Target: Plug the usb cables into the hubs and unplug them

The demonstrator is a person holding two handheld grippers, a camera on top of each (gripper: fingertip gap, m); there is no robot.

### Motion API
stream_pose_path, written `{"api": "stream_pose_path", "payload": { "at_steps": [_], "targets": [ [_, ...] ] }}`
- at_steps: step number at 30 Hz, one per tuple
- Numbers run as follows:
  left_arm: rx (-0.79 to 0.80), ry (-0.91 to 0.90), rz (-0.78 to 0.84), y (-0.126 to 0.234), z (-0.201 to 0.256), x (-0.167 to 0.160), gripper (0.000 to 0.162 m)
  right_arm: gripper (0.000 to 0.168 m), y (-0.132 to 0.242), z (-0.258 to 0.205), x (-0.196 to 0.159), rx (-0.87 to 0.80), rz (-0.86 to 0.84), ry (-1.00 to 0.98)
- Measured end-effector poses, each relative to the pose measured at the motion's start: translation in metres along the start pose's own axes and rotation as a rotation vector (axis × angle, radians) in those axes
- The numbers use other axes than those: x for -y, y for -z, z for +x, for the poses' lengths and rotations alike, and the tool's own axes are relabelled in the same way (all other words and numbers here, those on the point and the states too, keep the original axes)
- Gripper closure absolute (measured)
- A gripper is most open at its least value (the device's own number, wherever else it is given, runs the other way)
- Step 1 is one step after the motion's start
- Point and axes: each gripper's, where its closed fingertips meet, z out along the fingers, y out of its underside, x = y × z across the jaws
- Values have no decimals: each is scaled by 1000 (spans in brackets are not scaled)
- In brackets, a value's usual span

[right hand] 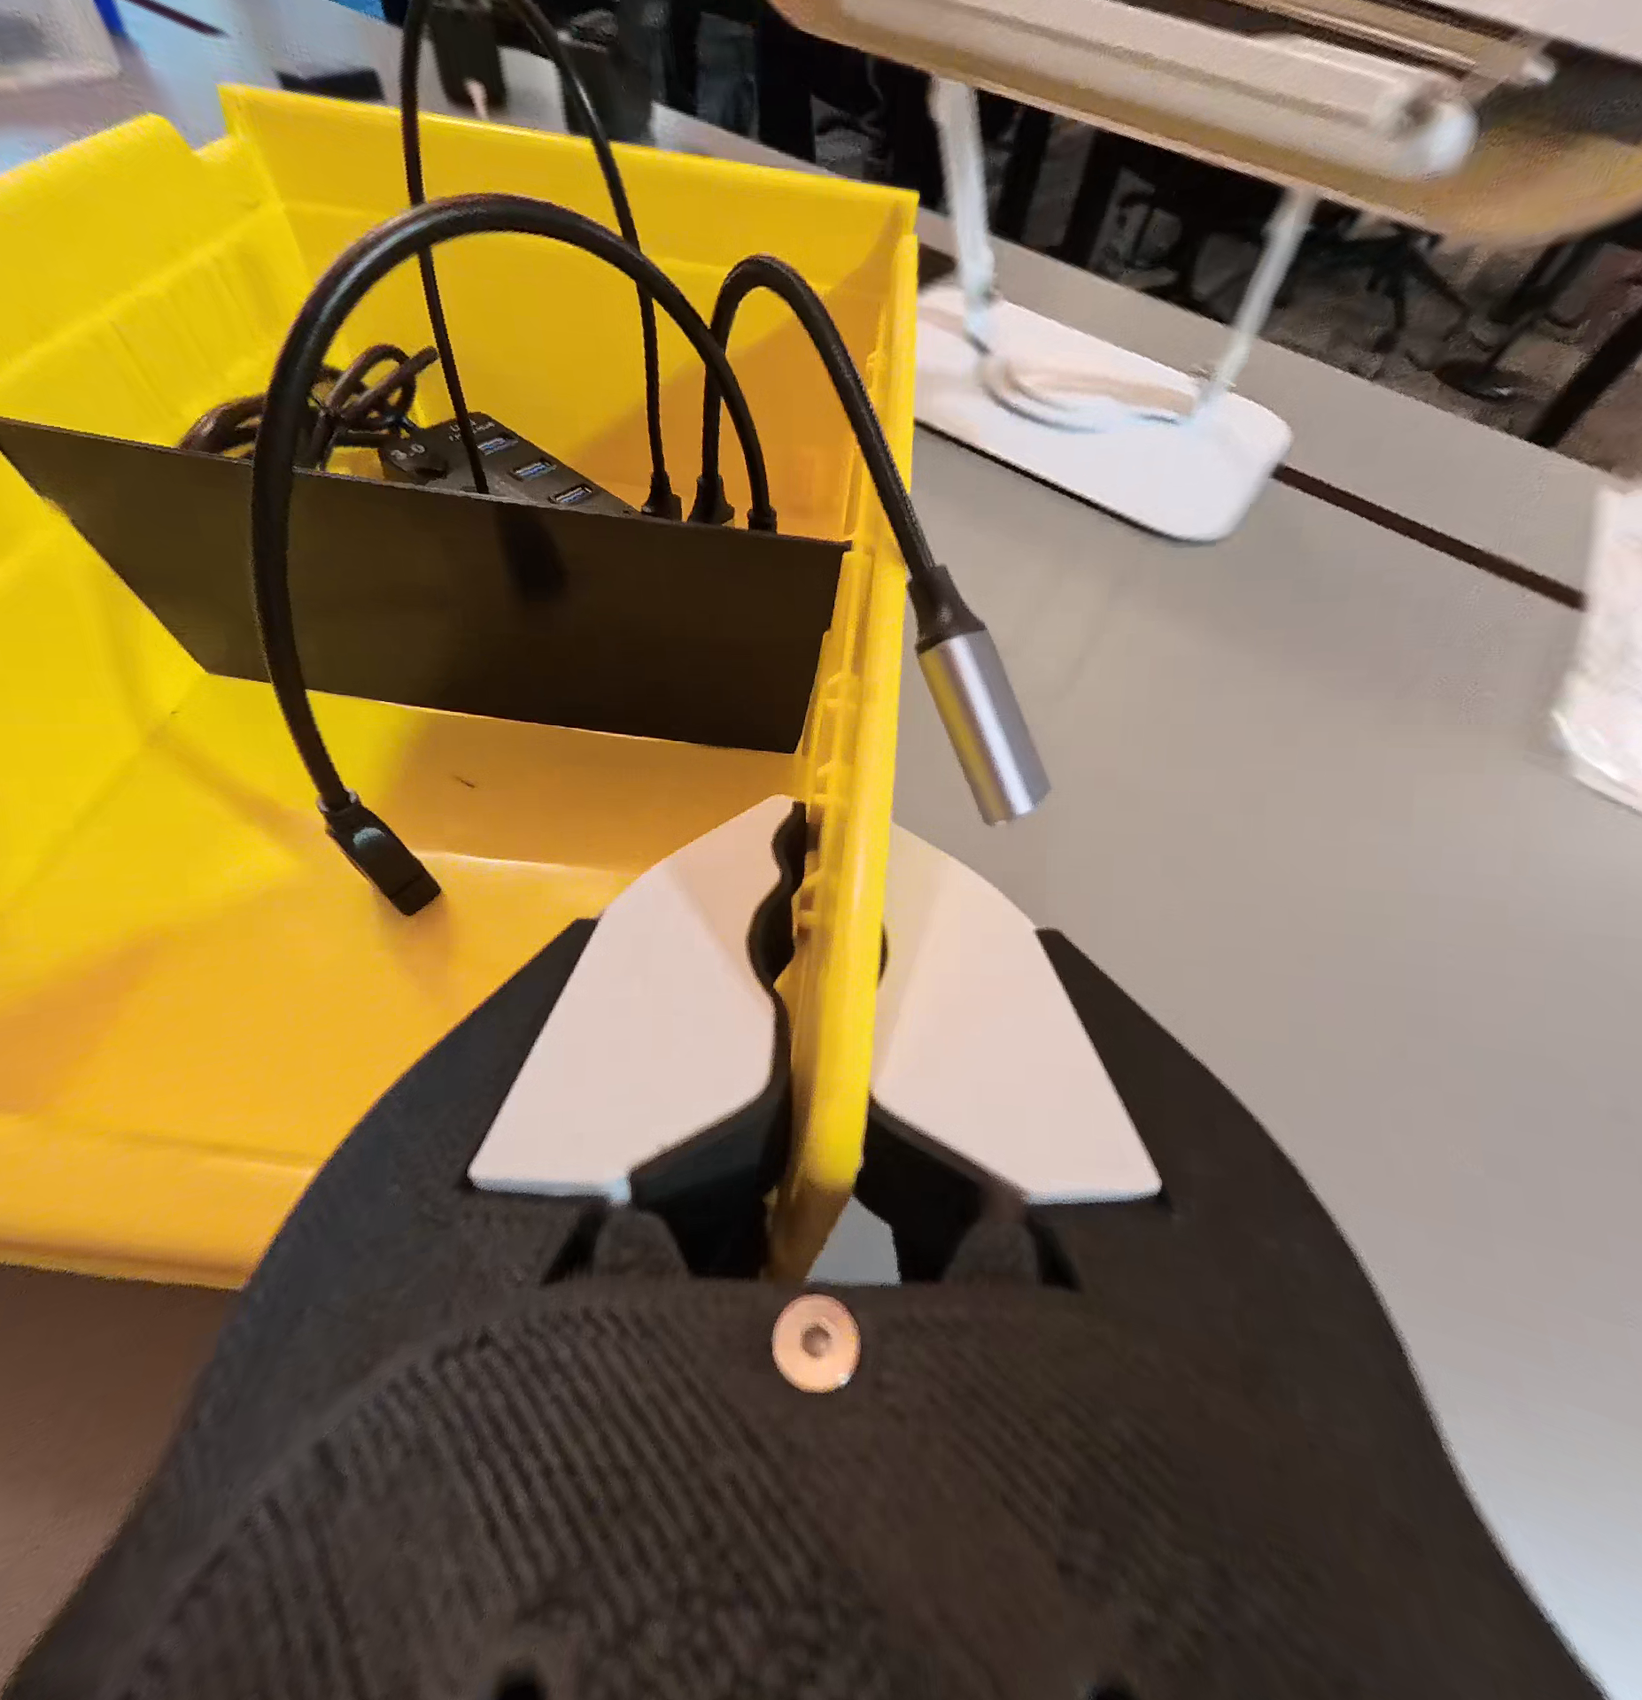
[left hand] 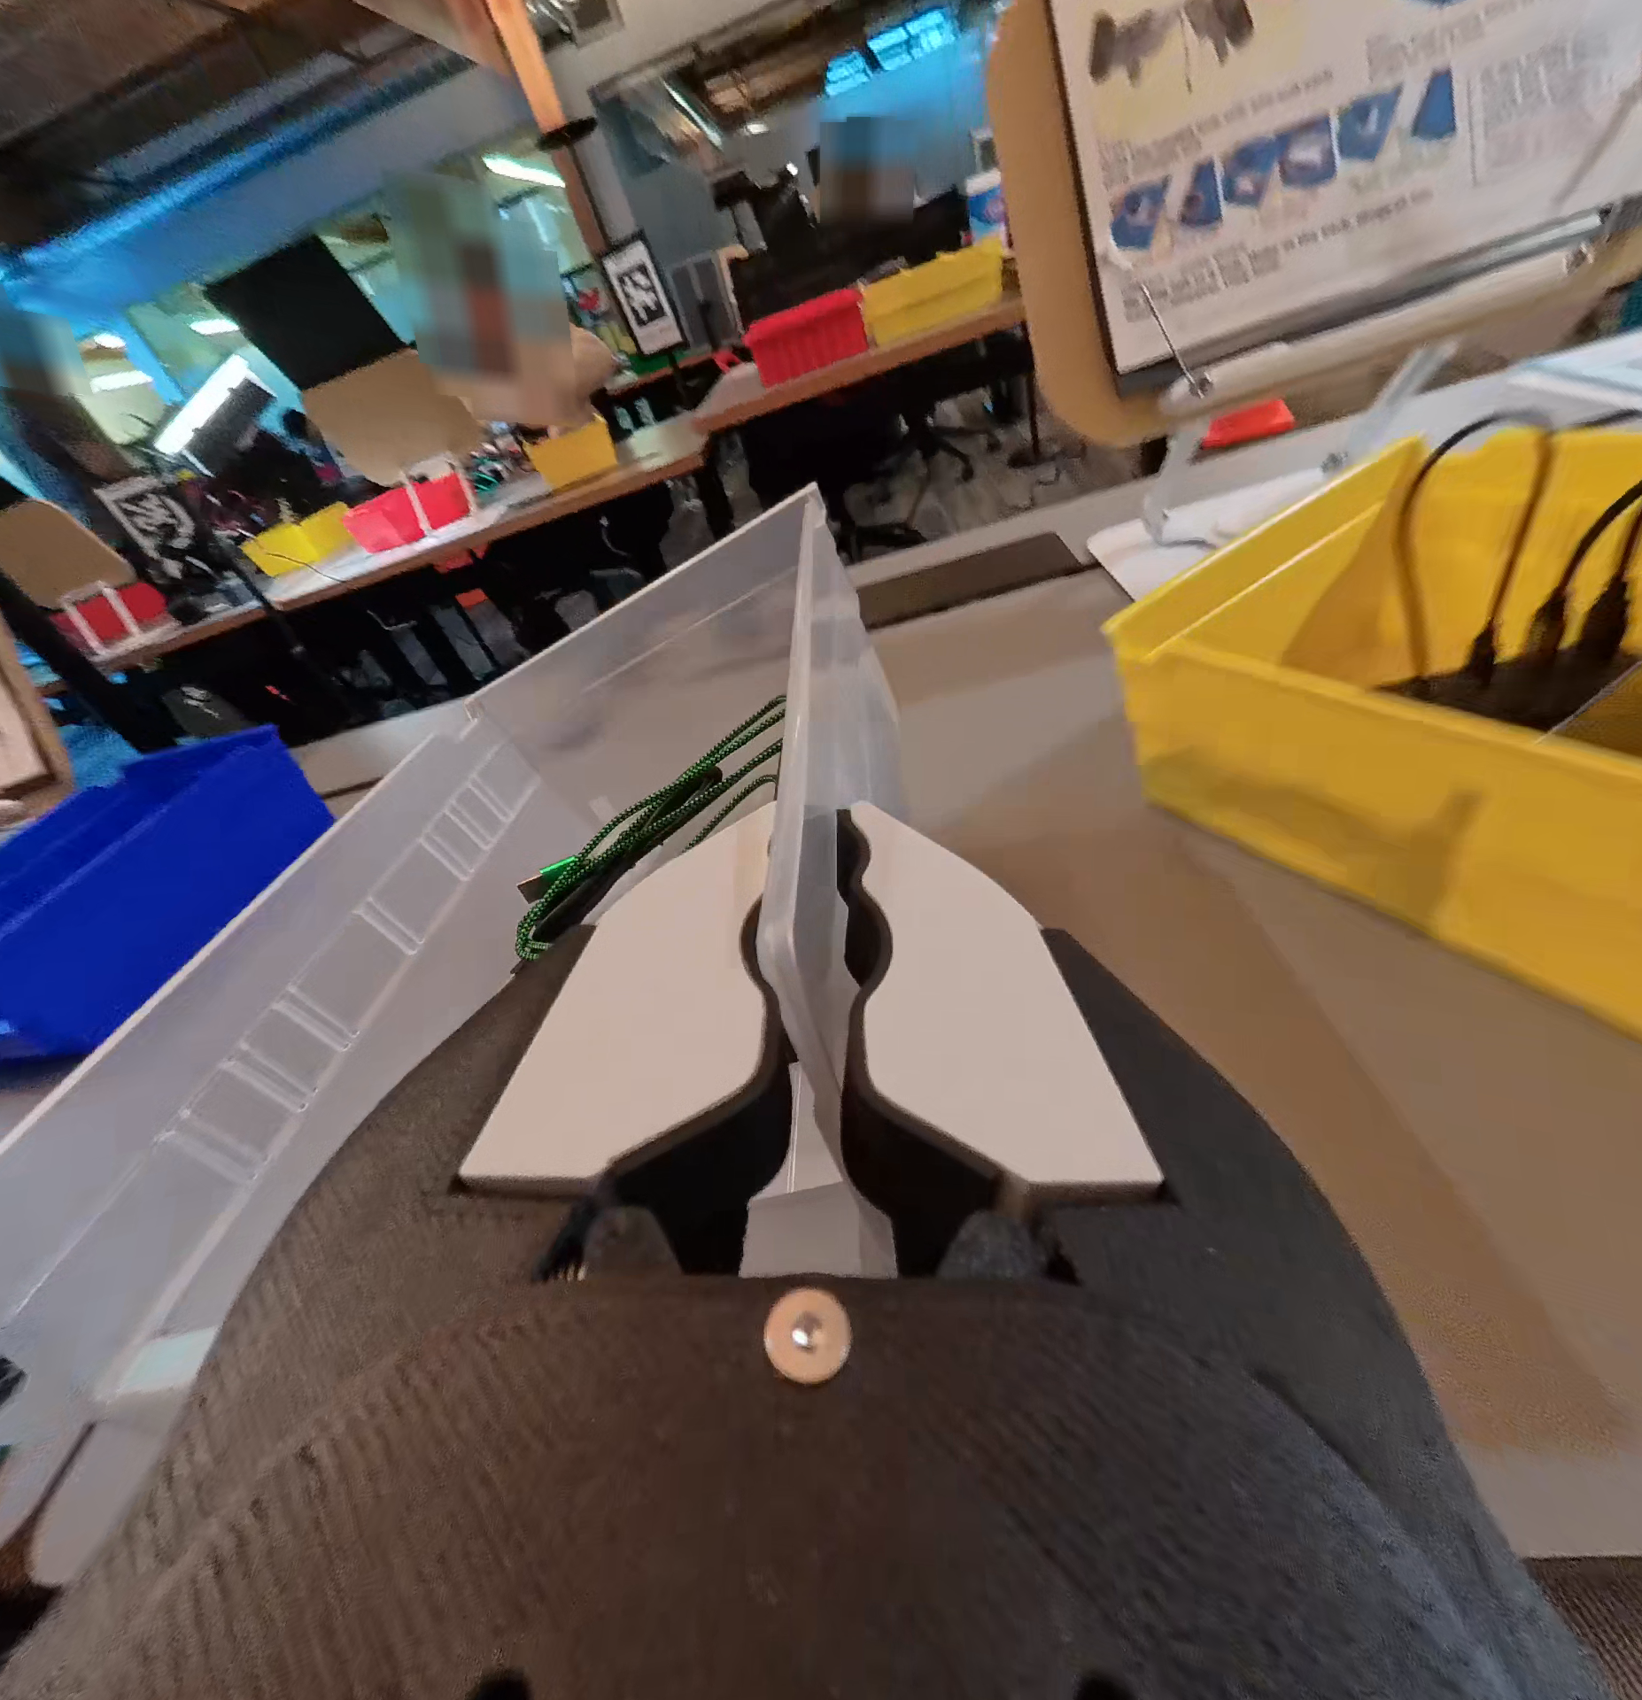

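My left gripper [left hand: 813, 860] is shut on the right wall of a clear plastic bin [left hand: 615, 681]. Green braided usb cables [left hand: 670, 819] lie inside that bin. My right gripper [right hand: 826, 874] is shut on the right wall of a yellow bin [right hand: 201, 1012]. Behind a black divider [right hand: 486, 607] in the yellow bin sits a black usb hub [right hand: 523, 474] with several black cables [right hand: 707, 368] plugged in. One cable with a silver plug [right hand: 983, 727] hangs over the bin's right wall. Another black plug [right hand: 385, 860] dangles inside. The yellow bin also shows in the left wrist view [left hand: 1406, 791].
A blue bin [left hand: 127, 883] stands left of the clear bin. A white stand base [right hand: 1121, 442] holding a board sits on the grey table [right hand: 1259, 1012] behind the yellow bin. A clear plastic bag [right hand: 1618, 662] lies at the far right. Tables with red and yellow bins stand beyond.
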Motion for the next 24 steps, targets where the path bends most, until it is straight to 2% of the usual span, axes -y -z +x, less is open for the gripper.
{"api": "stream_pose_path", "payload": {
  "at_steps": [1, 7, 13, 19, 20, 21, 24],
  "targets": [
    [21, -7, 15, 5, -7, 8, 157, 164, -14, -17, 8, 8, 6, 10],
    [168, -46, 129, 49, -43, 48, 156, 163, -92, -124, 58, 19, 22, -70],
    [196, -58, 182, 81, -66, 56, 156, 158, -149, -234, 95, 30, 16, -161],
    [231, -34, 208, 93, -84, 54, 155, 133, -157, -329, 121, 88, 77, -322],
    [242, -37, 210, 94, -87, 53, 155, 109, -155, -348, 125, 157, 92, -333],
    [252, -43, 211, 95, -89, 53, 155, 100, -154, -364, 129, 201, 102, -334],
    [288, -69, 216, 95, -96, 48, 156, 95, -158, -402, 135, 288, 99, -201]
  ]
}}
